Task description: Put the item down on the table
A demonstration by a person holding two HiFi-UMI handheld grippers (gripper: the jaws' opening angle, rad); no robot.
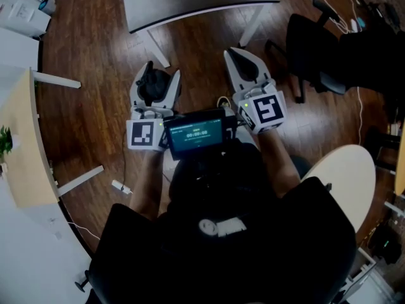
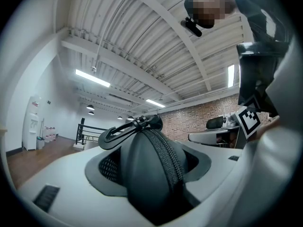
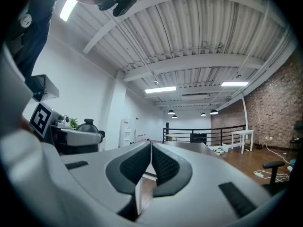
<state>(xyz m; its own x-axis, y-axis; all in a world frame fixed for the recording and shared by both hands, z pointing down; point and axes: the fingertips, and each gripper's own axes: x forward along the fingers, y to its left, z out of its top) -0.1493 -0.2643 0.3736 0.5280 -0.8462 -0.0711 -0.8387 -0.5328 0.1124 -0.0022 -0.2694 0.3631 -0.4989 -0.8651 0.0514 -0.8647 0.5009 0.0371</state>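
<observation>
So, head view, left to right. At about 9 o'clock there's a light wood table (image 1: 25,151) with a bit of green plant on its edge. Then the left gripper (image 1: 156,75), roughly 11 o'clock from the little screen (image 1: 196,133) on the person's chest. Its jaws are spread wide and clamped on the item, a black zip case (image 2: 147,169). It's rounded, with the zipper running over the top and a plastic clip (image 2: 128,126) at the upper end. In the left gripper view it's wedged right between the two grey pads, so it's definitely gripped, not just sitting there.

The right gripper (image 3: 150,162) is at about 1 o'clock from the screen, pinched fully closed with nothing in it, the two pads meeting in a thin seam.

Further right, around 4 o'clock, is a round pale table (image 1: 348,170). Up at 12 o'clock is the edge of a dark table (image 1: 190,2).

Progress-wise, I'd say the actual task hasn't been done yet. The case is up in the air over bare wood floor (image 1: 95,106), not over or touching any tabletop. What's left is basically everything: carry it over to one of the tables (can't tell which is meant), lower it until it rests there, then let the left jaws go.
</observation>
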